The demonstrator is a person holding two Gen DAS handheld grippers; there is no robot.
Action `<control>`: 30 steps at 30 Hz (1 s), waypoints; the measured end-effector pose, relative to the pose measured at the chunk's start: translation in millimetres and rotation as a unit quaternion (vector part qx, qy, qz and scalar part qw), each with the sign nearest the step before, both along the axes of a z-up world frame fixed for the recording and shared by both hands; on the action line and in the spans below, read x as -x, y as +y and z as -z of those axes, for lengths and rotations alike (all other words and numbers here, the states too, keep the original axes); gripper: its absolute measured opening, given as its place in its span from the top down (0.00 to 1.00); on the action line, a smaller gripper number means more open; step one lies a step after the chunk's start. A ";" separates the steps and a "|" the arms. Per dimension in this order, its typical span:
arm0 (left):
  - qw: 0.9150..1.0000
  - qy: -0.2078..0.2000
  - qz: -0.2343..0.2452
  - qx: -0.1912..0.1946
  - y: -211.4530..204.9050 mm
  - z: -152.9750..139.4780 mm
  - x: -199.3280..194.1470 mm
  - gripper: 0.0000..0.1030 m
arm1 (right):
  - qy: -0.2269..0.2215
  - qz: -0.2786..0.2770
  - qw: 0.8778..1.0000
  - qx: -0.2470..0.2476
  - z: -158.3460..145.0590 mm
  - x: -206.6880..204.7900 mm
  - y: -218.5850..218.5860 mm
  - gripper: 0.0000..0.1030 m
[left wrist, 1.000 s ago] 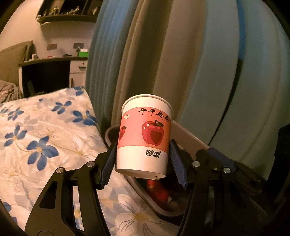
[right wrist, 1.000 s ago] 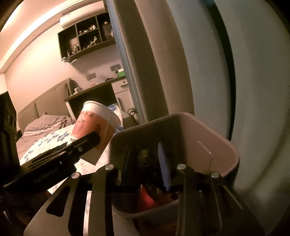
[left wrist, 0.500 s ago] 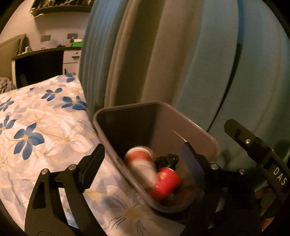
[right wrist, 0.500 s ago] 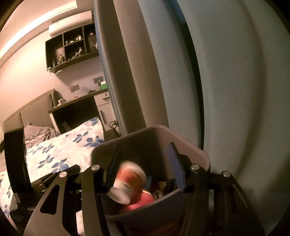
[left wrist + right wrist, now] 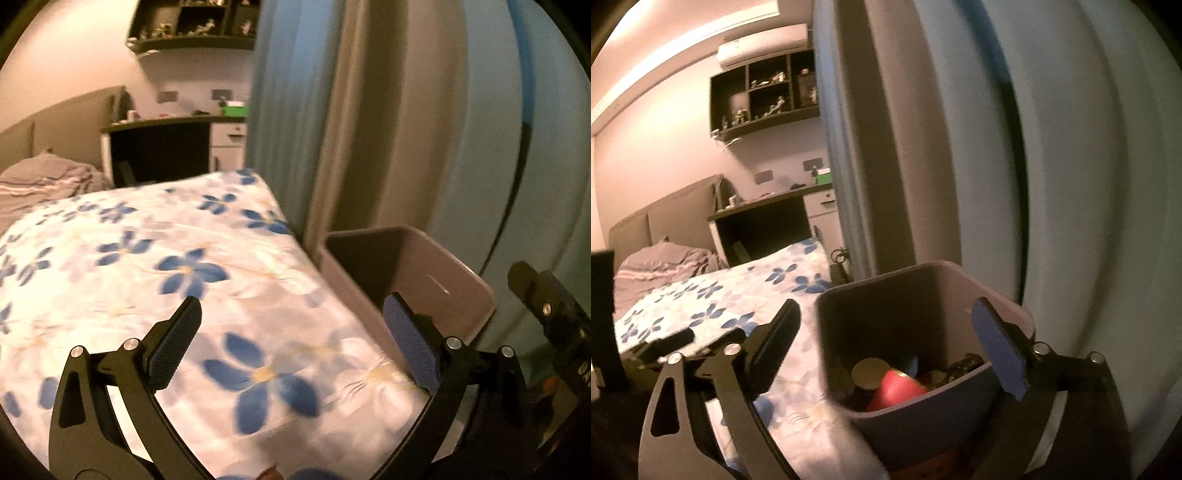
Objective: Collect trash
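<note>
- Left gripper (image 5: 291, 336): fingers (image 5: 173, 343) opening wide, nothing between them, above the flowered bedspread (image 5: 155, 266) just beside the trash bin (image 5: 458, 280).
- Right gripper (image 5: 886, 339): fingers (image 5: 997, 347) opening too, straddling the trash bin's near rim without pinching it.
- Inside the trash bin, a red cup (image 5: 897, 387) lies on its side among dark scraps.
- Behind the trash bin hangs the blue-and-beige curtain (image 5: 960, 147); farther back stands a dark desk (image 5: 162, 147).

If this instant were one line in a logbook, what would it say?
left gripper: opening, nothing between jaws, over floral bedspread | right gripper: opening, bin rim between jaws, unpressed | bin: cups inside
</note>
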State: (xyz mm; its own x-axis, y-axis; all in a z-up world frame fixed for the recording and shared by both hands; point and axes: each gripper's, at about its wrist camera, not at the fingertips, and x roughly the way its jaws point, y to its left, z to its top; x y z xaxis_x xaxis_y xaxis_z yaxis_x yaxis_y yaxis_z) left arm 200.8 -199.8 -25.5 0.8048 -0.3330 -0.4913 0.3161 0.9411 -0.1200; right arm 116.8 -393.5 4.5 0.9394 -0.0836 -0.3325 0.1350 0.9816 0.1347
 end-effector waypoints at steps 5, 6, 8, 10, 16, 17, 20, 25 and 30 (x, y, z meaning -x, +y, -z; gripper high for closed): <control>0.999 -0.020 -0.031 -0.005 38.4 -13.4 23.7 0.06 | 0.002 -0.008 1.000 0.018 -5.2 8.4 25.6 0.05; 0.999 -0.022 -0.036 -0.007 44.6 -14.3 28.3 0.06 | 0.003 -0.012 1.000 0.019 -6.3 11.1 31.7 0.05; 0.998 -0.026 -0.048 -0.009 59.9 -17.1 37.0 0.06 | 0.004 -0.012 1.000 0.027 -8.2 16.1 41.3 0.05; 0.998 -0.025 -0.057 -0.010 71.9 -19.2 43.7 0.06 | 0.005 -0.013 0.999 0.035 -9.9 21.7 51.6 0.05; 0.996 -0.030 -0.080 -0.011 106.9 -25.0 69.5 0.06 | 0.007 -0.022 0.999 0.035 -15.0 41.7 80.2 0.05; 0.996 -0.029 -0.082 -0.009 112.5 -25.7 73.2 0.06 | 0.007 -0.022 0.999 0.036 -15.3 45.0 85.4 0.05; 0.996 -0.030 -0.089 -0.003 126.2 -27.8 84.4 0.06 | 0.006 -0.029 0.999 0.039 -17.8 55.7 98.0 0.05; 0.994 -0.032 -0.100 -0.001 142.8 -29.0 101.0 0.06 | 0.002 -0.035 0.998 0.043 -21.6 71.8 113.0 0.05; 0.994 -0.034 -0.106 0.001 153.7 -30.5 113.8 0.06 | -0.003 -0.036 0.998 0.043 -25.5 84.3 121.7 0.05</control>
State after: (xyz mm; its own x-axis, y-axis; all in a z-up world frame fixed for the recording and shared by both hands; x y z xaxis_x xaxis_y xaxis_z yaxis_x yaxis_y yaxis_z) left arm 87.0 -46.0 5.0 0.8886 -0.1533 -0.4324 0.1179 0.9872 -0.1077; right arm 32.5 -271.8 30.0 0.9457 -0.0442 -0.3219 0.0634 0.9968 0.0493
